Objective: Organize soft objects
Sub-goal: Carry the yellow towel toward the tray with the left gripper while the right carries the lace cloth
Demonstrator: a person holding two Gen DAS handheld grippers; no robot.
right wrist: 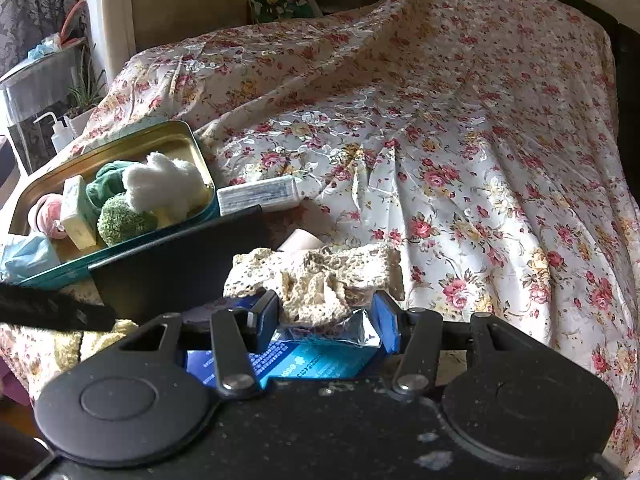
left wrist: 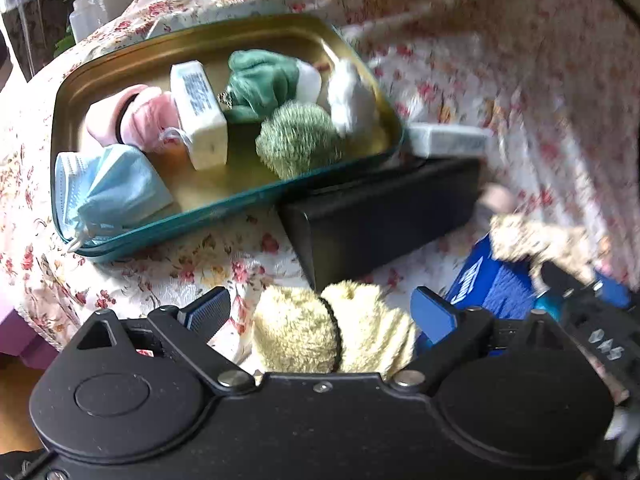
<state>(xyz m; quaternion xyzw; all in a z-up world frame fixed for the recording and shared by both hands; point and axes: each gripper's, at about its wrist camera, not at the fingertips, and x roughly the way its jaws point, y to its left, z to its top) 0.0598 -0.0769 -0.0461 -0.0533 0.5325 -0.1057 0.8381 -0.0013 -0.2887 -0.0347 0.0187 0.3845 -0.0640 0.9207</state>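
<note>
**Cream fuzzy pouf between your left fingers, crochet piece at your right**

Cream fuzzy pouf (left wrist: pixel 334 330), a shaggy rounded bundle cinched by a dark band, sits between the spread fingers of your left gripper (left wrist: pixel 320 312); the blue pads stand clear of it on both sides, so the jaws are wide and grip nothing. At 11 o'clock from it lies the tin tray (left wrist: pixel 104 68), gold inside with a teal rim, holding a pleated blue face mask (left wrist: pixel 108 188), a pink plush roll (left wrist: pixel 136 120), a white rectangular block (left wrist: pixel 200 116), a green velvety cloth (left wrist: pixel 260 82), a nubby green ball (left wrist: pixel 298 142) and a white fluffy toy (left wrist: pixel 348 98). A smooth black box (left wrist: pixel 380 216) sits at 12 o'clock, touching the tray's near edge.

Your right gripper (right wrist: pixel 326 318) has the lacy cream crochet piece (right wrist: pixel 316 276) bunched between its fingers, draped over a glossy blue packet (right wrist: pixel 316 360); whether the pads pinch it, you cannot tell. Everything rests on a floral satin cloth (right wrist: pixel 460 140), creased and shiny.
</note>
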